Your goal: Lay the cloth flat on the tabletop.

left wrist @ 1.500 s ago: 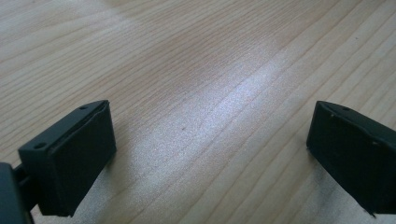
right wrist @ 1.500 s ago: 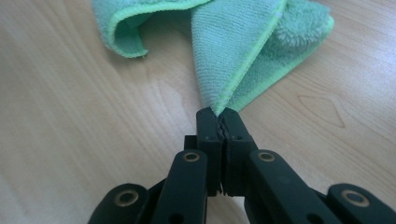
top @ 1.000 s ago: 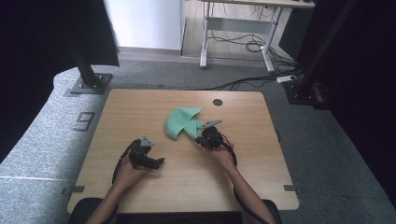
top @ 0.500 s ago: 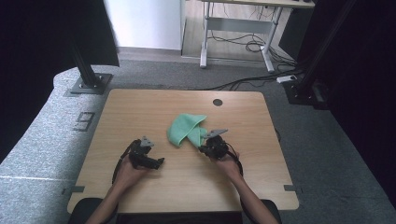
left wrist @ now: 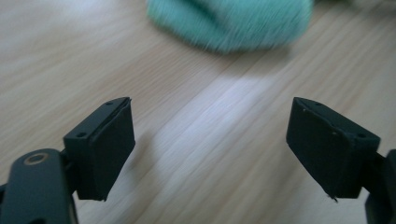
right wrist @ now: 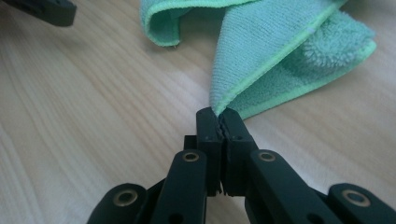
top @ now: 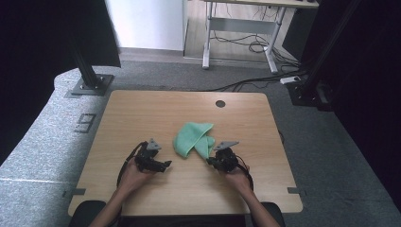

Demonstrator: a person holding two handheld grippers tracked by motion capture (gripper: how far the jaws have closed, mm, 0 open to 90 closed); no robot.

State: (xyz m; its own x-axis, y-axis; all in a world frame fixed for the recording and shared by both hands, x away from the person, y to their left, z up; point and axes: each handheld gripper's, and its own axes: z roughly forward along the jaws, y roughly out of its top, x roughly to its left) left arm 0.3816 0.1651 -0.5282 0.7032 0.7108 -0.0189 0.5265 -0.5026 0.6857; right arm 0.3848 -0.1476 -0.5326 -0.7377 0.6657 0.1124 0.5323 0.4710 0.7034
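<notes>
I've dragged the green cloth (top: 193, 138) toward 6 o'clock, my right gripper (top: 211, 162) pinching its corner; my left gripper (top: 166, 164), empty at 9 o'clock, has just been narrowing.

Left tool (top: 163, 164) low over table, jaws apart, just been closing — right tool (top: 211, 161) clamped shut.

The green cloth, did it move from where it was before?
Yes. The green cloth has slid toward the person's edge of the table, farther from the round hole, its corner pinched in the right tool.
</notes>
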